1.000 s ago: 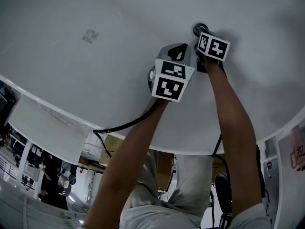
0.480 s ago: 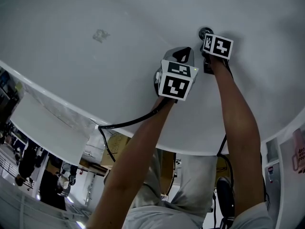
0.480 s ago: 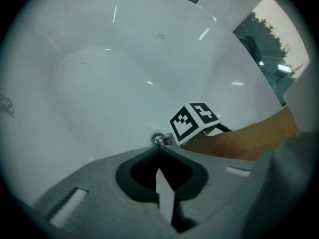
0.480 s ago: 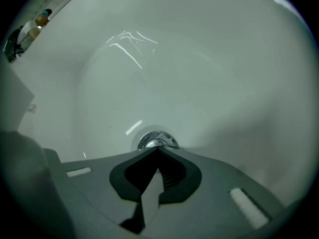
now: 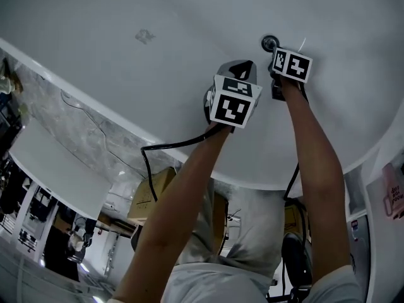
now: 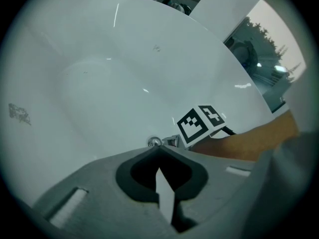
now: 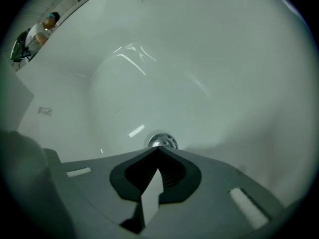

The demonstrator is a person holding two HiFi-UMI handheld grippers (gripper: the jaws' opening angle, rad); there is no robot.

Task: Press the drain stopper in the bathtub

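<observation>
The chrome drain stopper (image 5: 269, 42) sits in the floor of the white bathtub (image 5: 126, 74). My right gripper (image 5: 273, 51), with its marker cube just behind, points at the stopper. In the right gripper view the shut jaws (image 7: 158, 150) meet right at the stopper's (image 7: 162, 141) near edge; whether they touch it I cannot tell. My left gripper (image 5: 245, 67) hangs a little left of and behind the right one, also shut and holding nothing. Its own view shows the shut tips (image 6: 158, 149), the stopper (image 6: 154, 142) just beyond them, and the right gripper's cube (image 6: 202, 124).
A small grey smudge (image 5: 144, 36) marks the tub floor at far left. The tub rim (image 5: 95, 109) curves across the lower left, with a marbled surface (image 5: 69, 115) and a black cable (image 5: 170, 145) below it. A person (image 7: 35, 33) stands far off.
The head camera has shifted, so more of the tub rim and the marbled surface shows at left. Both grippers keep about the same place by the drain stopper.
</observation>
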